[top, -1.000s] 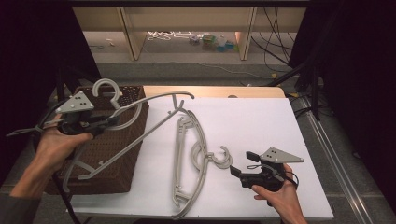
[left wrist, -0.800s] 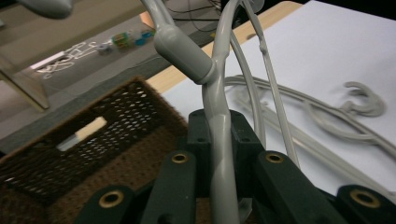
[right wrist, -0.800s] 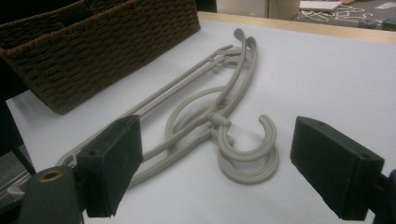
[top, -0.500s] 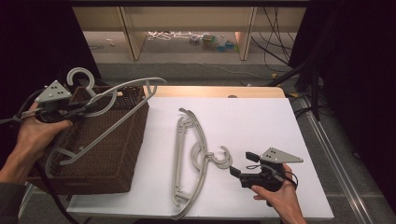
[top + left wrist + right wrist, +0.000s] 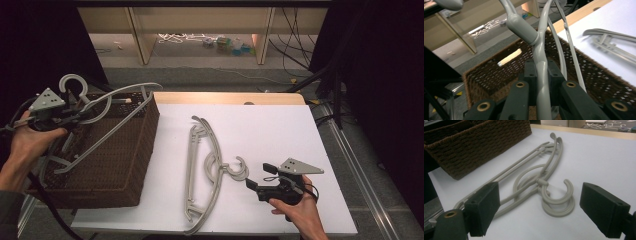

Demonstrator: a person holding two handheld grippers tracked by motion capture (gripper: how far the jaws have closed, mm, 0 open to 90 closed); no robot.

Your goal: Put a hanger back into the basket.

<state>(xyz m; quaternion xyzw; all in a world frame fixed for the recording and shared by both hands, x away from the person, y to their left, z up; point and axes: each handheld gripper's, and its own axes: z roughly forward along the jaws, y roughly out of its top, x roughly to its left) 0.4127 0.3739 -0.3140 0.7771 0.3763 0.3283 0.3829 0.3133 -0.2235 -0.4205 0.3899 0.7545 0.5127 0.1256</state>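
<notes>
A grey plastic hanger [image 5: 102,117] hangs over the dark wicker basket [image 5: 115,170] at the table's left. My left gripper [image 5: 75,114] is shut on it just below the hook. In the left gripper view, the hanger's neck [image 5: 541,72] runs up between the closed jaws above the basket [image 5: 499,75]. Two more grey hangers [image 5: 202,167] lie stacked on the white table top [image 5: 280,130], hooks pointing right. My right gripper [image 5: 257,177] rests open just right of those hooks. In the right gripper view, the hanger hooks [image 5: 557,198] lie between the wide-apart pads [image 5: 482,207].
A wooden strip [image 5: 230,97] edges the table's far side. Behind it, wooden shelf legs [image 5: 140,35] and scattered small items [image 5: 225,44] lie on the floor. Cables and a stand [image 5: 325,65] crowd the right side.
My left gripper has lifted the hanger off the table and carried it left, over the basket. The right gripper and the two flat hangers have stayed put.
</notes>
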